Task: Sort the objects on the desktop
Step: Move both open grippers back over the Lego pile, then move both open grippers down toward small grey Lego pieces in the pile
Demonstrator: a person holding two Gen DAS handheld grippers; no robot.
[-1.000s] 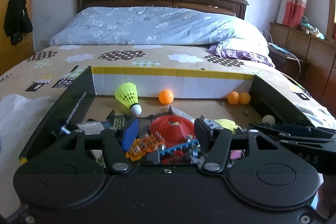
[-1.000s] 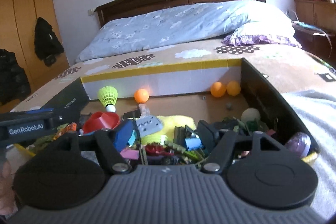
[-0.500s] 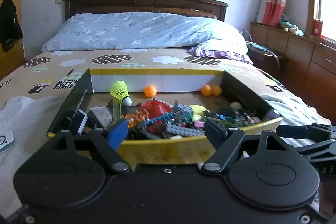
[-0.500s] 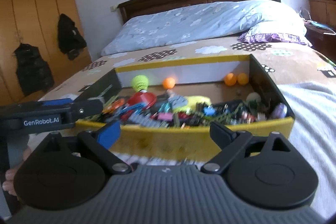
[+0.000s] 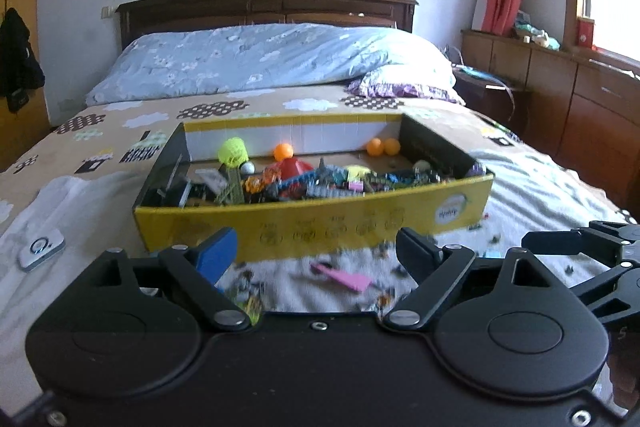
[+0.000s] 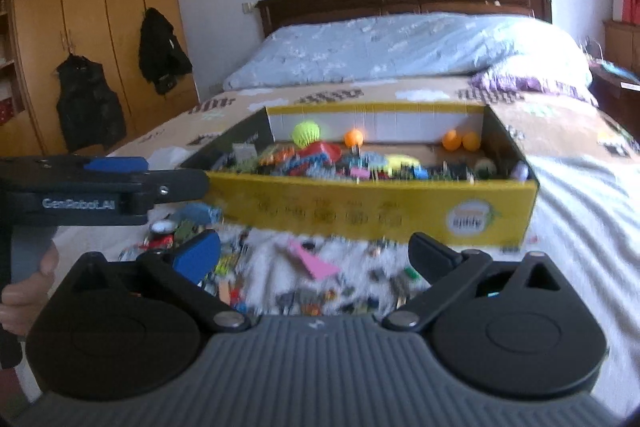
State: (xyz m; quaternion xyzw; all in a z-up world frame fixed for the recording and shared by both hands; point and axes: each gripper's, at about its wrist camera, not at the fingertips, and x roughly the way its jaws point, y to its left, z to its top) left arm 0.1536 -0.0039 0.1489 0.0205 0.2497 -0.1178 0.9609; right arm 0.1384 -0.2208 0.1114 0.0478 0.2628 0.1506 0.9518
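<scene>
A yellow cardboard box [image 5: 312, 223] [image 6: 360, 207] lies on the bed, full of small toy bricks. It also holds a yellow-green shuttlecock [image 5: 233, 151], a red cone [image 5: 294, 167] and orange balls [image 5: 283, 151]. Loose small pieces and a pink piece [image 5: 344, 277] [image 6: 316, 263] are strewn on the white cloth in front of the box. My left gripper [image 5: 316, 251] hangs over these pieces short of the box, its jaws opening with nothing between them. My right gripper [image 6: 314, 259] is beside it, jaws opening too and holding nothing.
A small white device [image 5: 40, 247] lies on the cloth at the left. A blue duvet [image 5: 280, 55] and a purple pillow [image 5: 404, 89] lie behind the box. Wooden cabinets [image 5: 580, 99] line the right wall; dark clothes [image 6: 88, 103] hang on the wardrobe. A hand [image 6: 24, 291] holds the left gripper.
Both grippers have drawn back from over the box's contents to in front of it and risen a little. Both pairs of jaws have spread wider. The loose pieces have come into view.
</scene>
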